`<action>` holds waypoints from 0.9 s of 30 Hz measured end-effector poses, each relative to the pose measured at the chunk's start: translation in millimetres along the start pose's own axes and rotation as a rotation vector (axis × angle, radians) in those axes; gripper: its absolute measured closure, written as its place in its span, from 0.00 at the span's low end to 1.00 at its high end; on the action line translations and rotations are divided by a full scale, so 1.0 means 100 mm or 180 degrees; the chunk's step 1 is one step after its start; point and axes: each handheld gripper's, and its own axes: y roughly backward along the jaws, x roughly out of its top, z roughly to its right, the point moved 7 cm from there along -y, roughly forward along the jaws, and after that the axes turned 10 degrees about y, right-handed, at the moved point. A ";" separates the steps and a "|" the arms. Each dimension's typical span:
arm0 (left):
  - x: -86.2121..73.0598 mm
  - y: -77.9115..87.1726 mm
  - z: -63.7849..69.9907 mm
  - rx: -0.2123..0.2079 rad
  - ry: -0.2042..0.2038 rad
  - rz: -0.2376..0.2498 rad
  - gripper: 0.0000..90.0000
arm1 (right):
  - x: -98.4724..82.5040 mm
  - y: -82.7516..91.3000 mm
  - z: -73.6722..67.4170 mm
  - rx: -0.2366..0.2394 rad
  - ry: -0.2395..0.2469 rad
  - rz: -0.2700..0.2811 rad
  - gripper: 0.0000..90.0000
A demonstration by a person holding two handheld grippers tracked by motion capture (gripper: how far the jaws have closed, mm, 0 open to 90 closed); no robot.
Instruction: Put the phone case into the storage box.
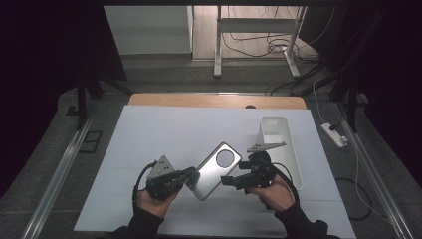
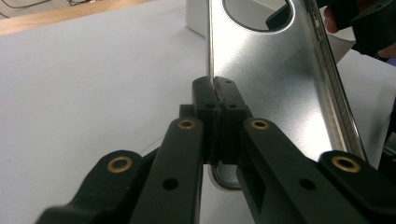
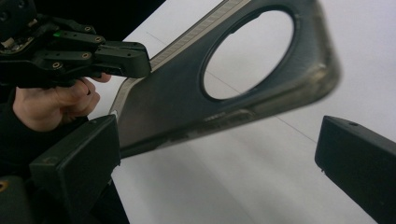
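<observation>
White table [image 1: 149,144], dark room. Silver phone case [image 1: 215,169] with a round camera hole is held above the near middle, no legible marking. Left gripper [image 1: 191,174] pinches its edge. Right gripper [image 1: 230,181] jaws wide, just beside it. White bin [image 1: 293,149] to the right.

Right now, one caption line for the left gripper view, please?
Left gripper clamps the edge of a silver phone case above the white table.
</observation>
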 end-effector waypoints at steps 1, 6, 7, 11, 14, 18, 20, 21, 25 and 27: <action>0.00 0.00 0.00 -0.0003 -0.0001 0.0007 0.99 | 0.00 -0.01 0.00 -0.0006 -0.0018 -0.0005 0.01; 0.01 0.00 0.02 -0.0007 -0.0010 0.0027 0.99 | 0.01 -0.08 -0.02 0.0045 -0.0129 -0.0024 0.01; 0.01 0.00 0.02 -0.0011 -0.0009 0.0028 0.99 | 0.01 -0.10 -0.02 0.0048 -0.0135 -0.0027 0.03; 0.01 -0.01 0.03 -0.0015 -0.0017 0.0040 0.99 | 0.02 -0.12 -0.02 0.0069 -0.0240 0.0010 0.11; 0.01 0.00 0.04 -0.0020 -0.0027 0.0061 0.99 | 0.04 -0.14 -0.02 0.0118 -0.0344 0.0059 0.20; 0.02 0.00 0.04 -0.0014 -0.0034 0.0086 0.99 | 0.06 -0.18 -0.03 0.0247 -0.0449 0.0094 0.34; 0.02 0.01 0.05 -0.0013 -0.0038 0.0094 0.99 | 0.07 -0.18 -0.04 0.0282 -0.0475 0.0102 0.37; 0.02 0.01 0.05 -0.0008 -0.0045 0.0108 0.99 | 0.07 -0.19 -0.04 0.0313 -0.0495 0.0102 0.40; 0.02 0.02 0.05 -0.0008 -0.0056 0.0134 0.99 | 0.07 -0.21 -0.07 0.0407 -0.0556 0.0118 0.51; 0.02 0.02 0.06 -0.0011 -0.0062 0.0140 0.99 | 0.07 -0.23 -0.08 0.0456 -0.0591 0.0118 0.56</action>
